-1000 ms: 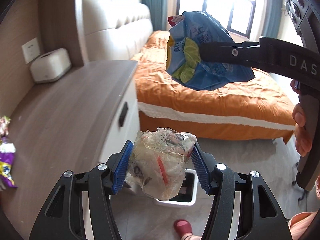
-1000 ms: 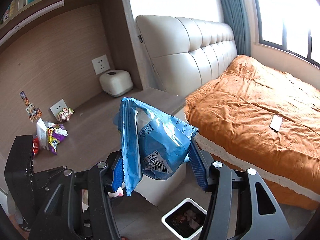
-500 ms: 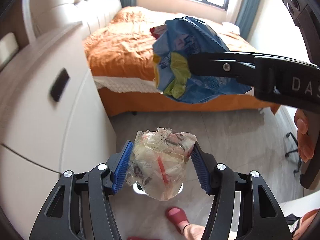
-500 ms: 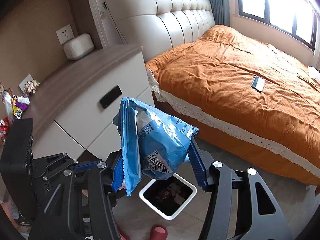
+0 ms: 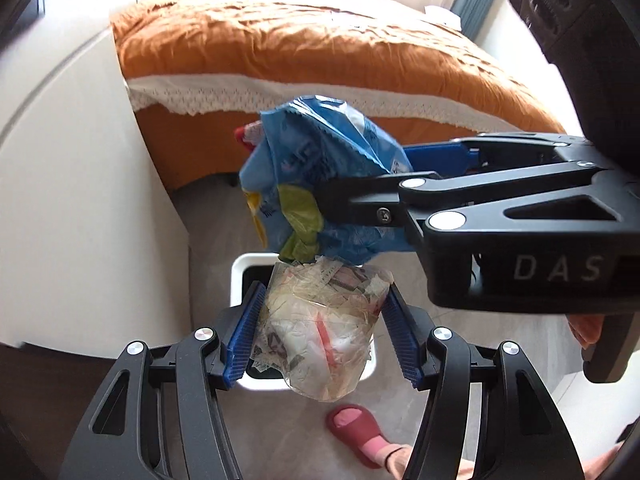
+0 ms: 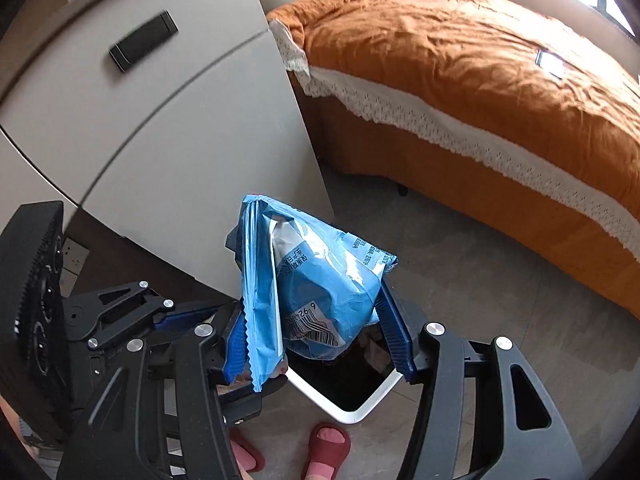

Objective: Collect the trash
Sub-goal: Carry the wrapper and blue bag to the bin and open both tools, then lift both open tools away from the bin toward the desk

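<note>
Trash in two lots now hangs directly over the white bin (image 5: 240,268) on the floor, both claws having dropped from counter height beside the orange bed (image 5: 320,40). The left claw (image 5: 322,330) holds a crumpled clear wrapper (image 5: 324,328), its jaws opening around the bundle, so release appears under way. The right claw (image 6: 316,332) grips a blue snack bag (image 6: 320,280) above the same bin, not yet released.
</note>
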`<state>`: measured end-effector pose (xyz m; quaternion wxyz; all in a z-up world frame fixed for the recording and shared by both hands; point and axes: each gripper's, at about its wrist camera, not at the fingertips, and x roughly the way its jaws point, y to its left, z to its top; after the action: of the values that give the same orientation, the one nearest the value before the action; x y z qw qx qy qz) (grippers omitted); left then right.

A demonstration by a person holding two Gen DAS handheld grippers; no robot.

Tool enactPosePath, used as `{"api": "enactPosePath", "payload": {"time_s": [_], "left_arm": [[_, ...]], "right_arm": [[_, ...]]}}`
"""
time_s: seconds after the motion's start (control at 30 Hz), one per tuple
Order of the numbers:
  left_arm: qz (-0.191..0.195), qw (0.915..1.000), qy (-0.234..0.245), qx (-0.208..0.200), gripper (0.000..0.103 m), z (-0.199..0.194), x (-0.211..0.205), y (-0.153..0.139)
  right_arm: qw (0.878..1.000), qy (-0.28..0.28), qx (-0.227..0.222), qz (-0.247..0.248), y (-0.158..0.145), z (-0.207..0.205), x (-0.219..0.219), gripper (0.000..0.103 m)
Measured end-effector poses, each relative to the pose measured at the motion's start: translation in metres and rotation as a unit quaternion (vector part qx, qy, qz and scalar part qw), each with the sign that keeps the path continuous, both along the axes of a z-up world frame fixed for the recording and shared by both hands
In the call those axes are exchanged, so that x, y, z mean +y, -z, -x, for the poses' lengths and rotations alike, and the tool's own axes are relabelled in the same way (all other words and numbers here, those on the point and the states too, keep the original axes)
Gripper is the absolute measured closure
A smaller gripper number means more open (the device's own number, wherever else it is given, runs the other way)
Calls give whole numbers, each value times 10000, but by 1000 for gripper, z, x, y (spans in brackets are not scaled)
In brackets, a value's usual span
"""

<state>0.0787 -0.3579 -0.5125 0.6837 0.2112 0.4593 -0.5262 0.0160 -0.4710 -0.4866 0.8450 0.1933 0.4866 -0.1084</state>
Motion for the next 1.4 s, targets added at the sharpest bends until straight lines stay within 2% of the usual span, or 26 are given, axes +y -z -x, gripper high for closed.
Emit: {"api": "enactPosePath", "payload": {"time_s": [0.03,0.07,0.13,0.2,0.33,0.6,0.8,0.9,1.07,1.2,1.4], "left_arm": [[-10,10000,2,63,20,1,1,9],[-47,9998,-12,173,5,0,0,21],[-98,9994,-64,332,5,1,2,42],[-229,9991,-106,329,5,1,5,60],[-231,9989,-145,376,5,4,15,62],[-121,9989,-323,309,5,4,21,40],[39,9986,-513,154,5,1,32,-7],[140,9979,-625,34,5,0,37,-38],[431,9950,-897,-90,5,-3,53,-100],[664,9906,-1166,-276,5,-6,69,-151],[1022,9789,-1715,-429,5,-11,103,-223]], "right_arm": [[9999,-30,98,-32,16,-1,-1,42],[9998,-65,178,-93,26,-2,-1,29],[9992,-49,361,-157,51,-1,-4,5],[9983,-41,548,-205,69,0,-6,5],[9980,33,619,-148,75,4,-5,5],[9992,-67,402,14,39,-5,10,5],[9997,-142,144,129,-13,-9,20,5],[9997,-192,20,136,-44,-10,24,5],[9985,-133,-475,221,-110,-8,33,5],[9946,-208,-939,388,-164,-7,44,5],[9874,-470,-1420,520,-225,-15,65,5]]}}
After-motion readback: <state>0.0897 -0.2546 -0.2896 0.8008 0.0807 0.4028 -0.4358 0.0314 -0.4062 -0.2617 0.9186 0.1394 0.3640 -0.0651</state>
